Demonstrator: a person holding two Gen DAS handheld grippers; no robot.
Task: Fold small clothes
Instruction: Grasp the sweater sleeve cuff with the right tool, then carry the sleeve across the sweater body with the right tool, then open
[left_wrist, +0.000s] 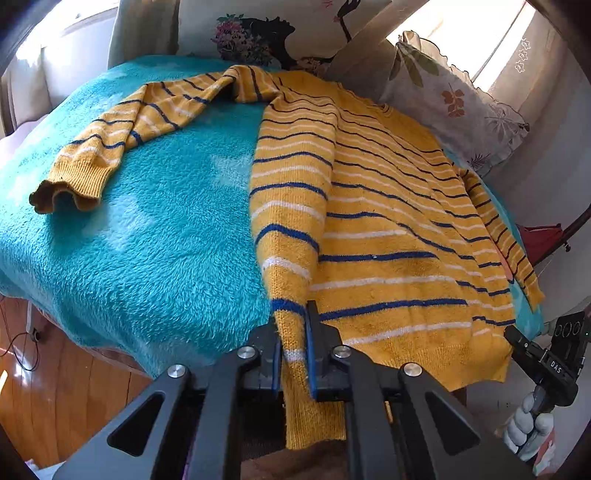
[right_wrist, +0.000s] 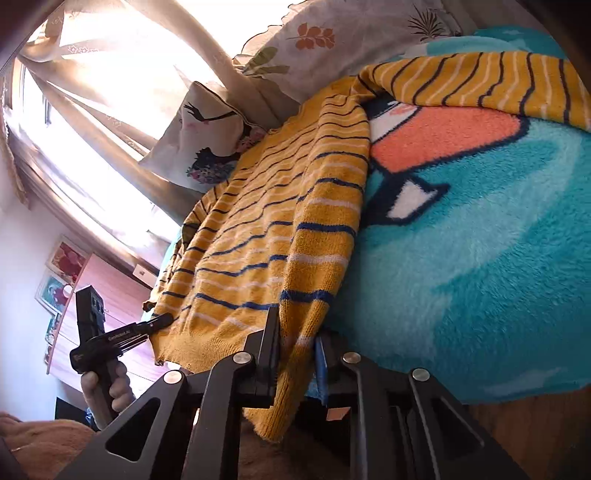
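Blue fuzzy blanket (left_wrist: 155, 236) grips the yellow sweater (left_wrist: 388, 236), so both hand-held grippers, left (left_wrist: 293, 354) and right (right_wrist: 297, 354), pinched tight on its hem, could drag it crooked

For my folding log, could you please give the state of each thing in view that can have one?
sweater: spread on the blanket, side edges folded over, hem corners gripped.
far sleeve: lying out on the blanket, unfolded.
left gripper: shut on the sweater hem.
right gripper: shut on the sweater hem.
blanket: spread under the sweater.
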